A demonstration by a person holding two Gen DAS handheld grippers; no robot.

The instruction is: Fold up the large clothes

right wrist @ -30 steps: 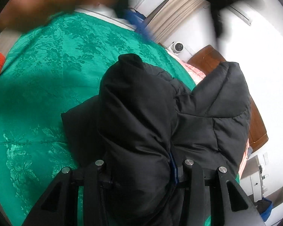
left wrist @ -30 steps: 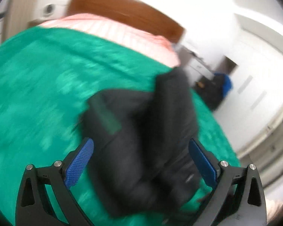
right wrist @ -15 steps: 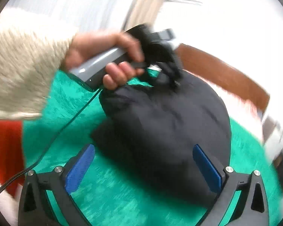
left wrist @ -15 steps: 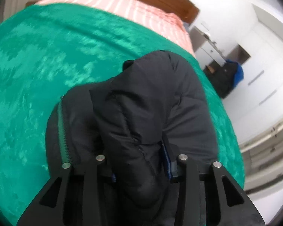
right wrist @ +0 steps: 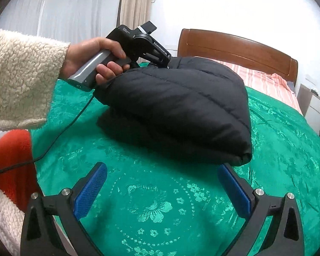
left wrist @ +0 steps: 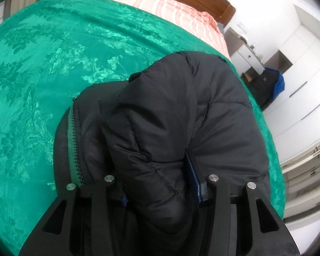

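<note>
A black puffy jacket (left wrist: pixel 181 111) lies bunched and partly folded on the green bedspread (left wrist: pixel 42 74), its zipper (left wrist: pixel 73 140) showing at the left. My left gripper (left wrist: pixel 157 187) is shut on a thick fold of it, blue pads pressing both sides while the jaws are opening slightly. In the right wrist view the jacket (right wrist: pixel 181 106) forms a rounded bundle, and a hand (right wrist: pixel 91 57) holds the left gripper's handle at its far top edge. My right gripper (right wrist: pixel 162 183) stands wide open over bare bedspread (right wrist: pixel 160 213), just short of the jacket's near edge, holding nothing.
A wooden headboard (right wrist: pixel 234 47) and pink striped sheet (right wrist: pixel 260 76) lie beyond the jacket. A white nightstand (right wrist: pixel 317 108) stands at the right. A black cable (right wrist: pixel 64 132) trails over the bed's left side beside a red cloth (right wrist: pixel 10 160). A dark bag (left wrist: pixel 268 85) sits on the floor.
My left gripper came down and closed on a fold of the jacket. My right gripper let go of the jacket, opened wide, rolled and drew back from it.
</note>
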